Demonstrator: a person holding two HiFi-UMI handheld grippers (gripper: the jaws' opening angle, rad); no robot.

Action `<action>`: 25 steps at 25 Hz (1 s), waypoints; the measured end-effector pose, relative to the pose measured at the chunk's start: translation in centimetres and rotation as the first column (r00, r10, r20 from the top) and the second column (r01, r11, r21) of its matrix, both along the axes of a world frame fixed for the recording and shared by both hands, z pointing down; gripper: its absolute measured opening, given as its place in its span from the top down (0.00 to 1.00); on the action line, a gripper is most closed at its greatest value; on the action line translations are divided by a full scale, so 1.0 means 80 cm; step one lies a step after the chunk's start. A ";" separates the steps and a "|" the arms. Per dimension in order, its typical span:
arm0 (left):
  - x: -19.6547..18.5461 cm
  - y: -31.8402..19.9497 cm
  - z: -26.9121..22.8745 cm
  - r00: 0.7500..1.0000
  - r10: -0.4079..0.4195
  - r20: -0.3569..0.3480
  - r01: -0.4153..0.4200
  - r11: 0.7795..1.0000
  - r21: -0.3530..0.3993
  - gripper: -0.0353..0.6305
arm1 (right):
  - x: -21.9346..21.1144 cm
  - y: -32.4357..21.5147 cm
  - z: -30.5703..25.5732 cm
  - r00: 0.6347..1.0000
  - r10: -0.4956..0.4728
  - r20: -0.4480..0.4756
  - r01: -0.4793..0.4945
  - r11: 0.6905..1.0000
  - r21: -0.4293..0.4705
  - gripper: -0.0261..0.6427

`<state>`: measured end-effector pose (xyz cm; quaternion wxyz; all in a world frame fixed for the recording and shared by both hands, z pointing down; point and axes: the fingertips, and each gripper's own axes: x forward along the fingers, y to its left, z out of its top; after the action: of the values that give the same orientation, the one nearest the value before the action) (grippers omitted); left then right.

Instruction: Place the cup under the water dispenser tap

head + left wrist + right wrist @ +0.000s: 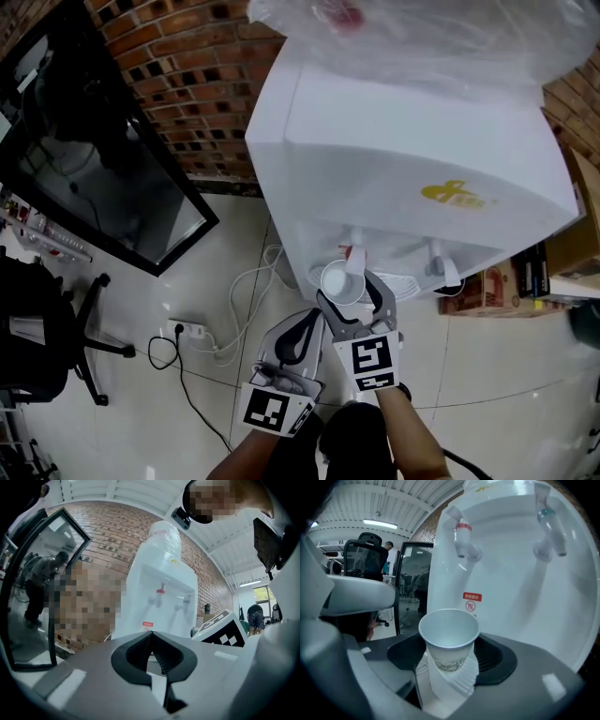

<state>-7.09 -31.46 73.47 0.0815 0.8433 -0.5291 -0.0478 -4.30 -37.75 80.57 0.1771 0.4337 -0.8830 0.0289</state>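
Right gripper view: right gripper [450, 654] is being shown clamped on the cup [449, 629], upright.
Left gripper view: left gripper [151, 657] is being carried empty, jaws together.
Cup position: being held before the water dispenser [511, 588], below its red tap [462, 538].

Head view sits above and looks steeply down onto the top of the water dispenser [403, 141], with floor around it and the left gripper [309, 326] and right gripper [348, 287] at bottom centre. Left gripper view looks roughly level along its own jaws from farther back, so the whole dispenser front fits in, with the right gripper's marker cube [220, 630] at the right. Right gripper view is close in, looking past the cup [449, 637] at the dispenser front, taps high in frame; all three views share that front and its red tap [354, 258].
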 end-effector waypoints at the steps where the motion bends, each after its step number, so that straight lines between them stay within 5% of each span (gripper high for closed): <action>1: -0.001 -0.001 0.001 1.000 -0.001 0.003 0.001 1.000 0.000 0.96 | -0.001 -0.002 0.002 1.000 -0.001 -0.001 0.001 1.000 -0.002 0.47; 8: -0.005 -0.004 0.005 1.000 -0.011 0.000 0.011 1.000 -0.003 0.96 | -0.003 -0.008 0.006 1.000 0.002 0.007 -0.002 1.000 -0.001 0.46; 14: -0.004 -0.001 0.005 1.000 -0.005 0.000 0.005 1.000 -0.004 0.96 | -0.004 -0.009 0.004 0.999 0.006 0.037 -0.006 1.000 0.001 0.35; 25: -0.007 0.005 -0.020 1.000 0.000 0.009 0.001 1.000 -0.020 0.96 | 0.015 0.007 -0.025 0.999 0.018 0.046 -0.018 1.000 -0.005 0.35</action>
<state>-7.62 -31.08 71.90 0.0876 0.8425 -0.5301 -0.0389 -3.10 -37.20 78.57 0.1574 0.4406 -0.8828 0.0426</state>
